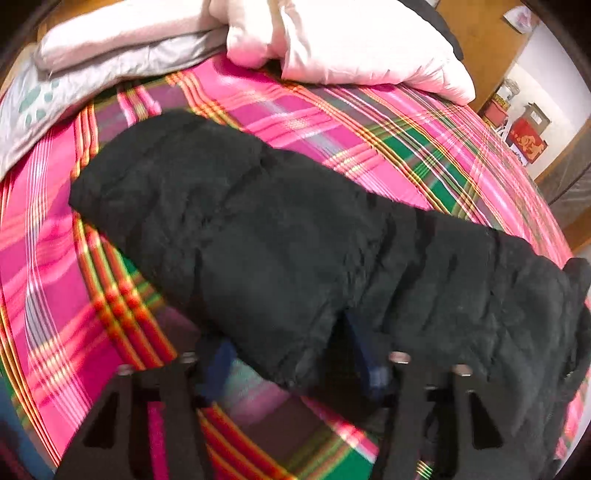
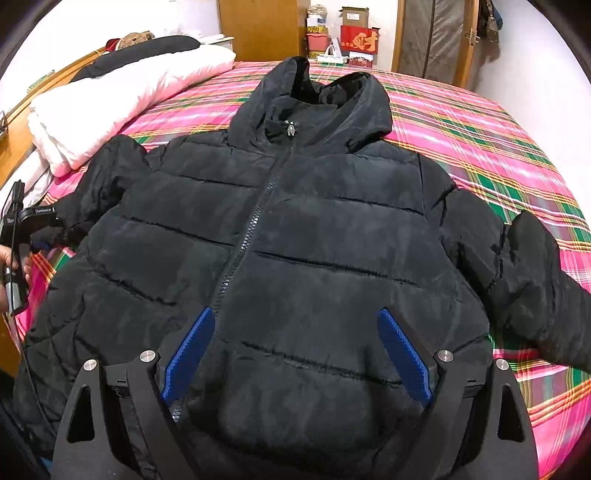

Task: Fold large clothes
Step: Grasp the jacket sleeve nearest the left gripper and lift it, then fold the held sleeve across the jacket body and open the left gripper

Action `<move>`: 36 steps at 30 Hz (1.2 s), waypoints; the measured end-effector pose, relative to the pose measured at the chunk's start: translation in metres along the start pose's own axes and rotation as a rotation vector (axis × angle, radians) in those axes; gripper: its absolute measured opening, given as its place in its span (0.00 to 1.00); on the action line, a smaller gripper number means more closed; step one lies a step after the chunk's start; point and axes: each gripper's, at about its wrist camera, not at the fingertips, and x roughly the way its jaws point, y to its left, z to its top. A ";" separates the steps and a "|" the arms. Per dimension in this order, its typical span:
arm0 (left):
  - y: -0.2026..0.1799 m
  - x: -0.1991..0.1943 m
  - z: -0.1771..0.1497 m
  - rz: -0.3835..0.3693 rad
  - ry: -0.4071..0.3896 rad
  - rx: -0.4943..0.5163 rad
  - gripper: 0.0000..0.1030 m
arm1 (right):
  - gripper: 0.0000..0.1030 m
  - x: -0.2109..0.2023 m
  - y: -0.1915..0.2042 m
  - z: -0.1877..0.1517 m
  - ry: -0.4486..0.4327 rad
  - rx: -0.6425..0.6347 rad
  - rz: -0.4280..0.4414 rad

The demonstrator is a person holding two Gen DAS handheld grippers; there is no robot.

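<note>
— Since the bed fills both views, what covers it?
— A pink, green and yellow plaid sheet (image 2: 480, 122). At its left edge lies a folded pale pink quilt (image 2: 122, 110) against a wooden headboard (image 2: 22, 122); past the far edge stand a wooden cabinet (image 2: 262, 29), a red box with gold lettering (image 2: 360, 40) and a door (image 2: 432, 40) in a white wall.
— And the garment?
— A black padded jacket (image 2: 280, 240) lies front up, zipped, across the middle of the sheet, its hood (image 2: 325, 96) toward the far edge, one sleeve (image 1: 236, 221) stretched to the left, the other (image 2: 546, 288) to the right.
— The left gripper (image 1: 291, 354)?
— It sits over the cuff end of the left sleeve, jaws partly parted with the cuff between them. The picture is blurred, so I cannot tell whether the pads press on the cloth.
— The right gripper (image 2: 295, 354)?
— Spread wide above the jacket's lower front, blue pads (image 2: 404, 354) either side of the zip's lower end, pinching nothing. A hand (image 2: 7, 266) shows at the far left of that view, holding the other tool
</note>
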 end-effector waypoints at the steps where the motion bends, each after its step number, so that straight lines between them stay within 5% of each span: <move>1: 0.000 0.001 0.001 -0.001 -0.008 0.001 0.36 | 0.88 0.001 0.000 0.000 0.001 0.000 -0.002; 5: -0.003 -0.014 0.010 -0.059 -0.029 -0.036 0.11 | 0.88 0.002 -0.005 -0.001 0.006 0.012 -0.013; 17: -0.089 -0.159 -0.004 -0.396 -0.287 0.222 0.08 | 0.88 -0.024 -0.025 -0.007 -0.021 0.042 -0.045; 26: -0.194 -0.216 -0.065 -0.606 -0.246 0.527 0.09 | 0.88 -0.049 -0.054 -0.016 -0.069 0.102 -0.066; 36: -0.274 -0.161 -0.157 -0.654 -0.016 0.761 0.18 | 0.88 -0.045 -0.099 -0.038 -0.038 0.202 -0.111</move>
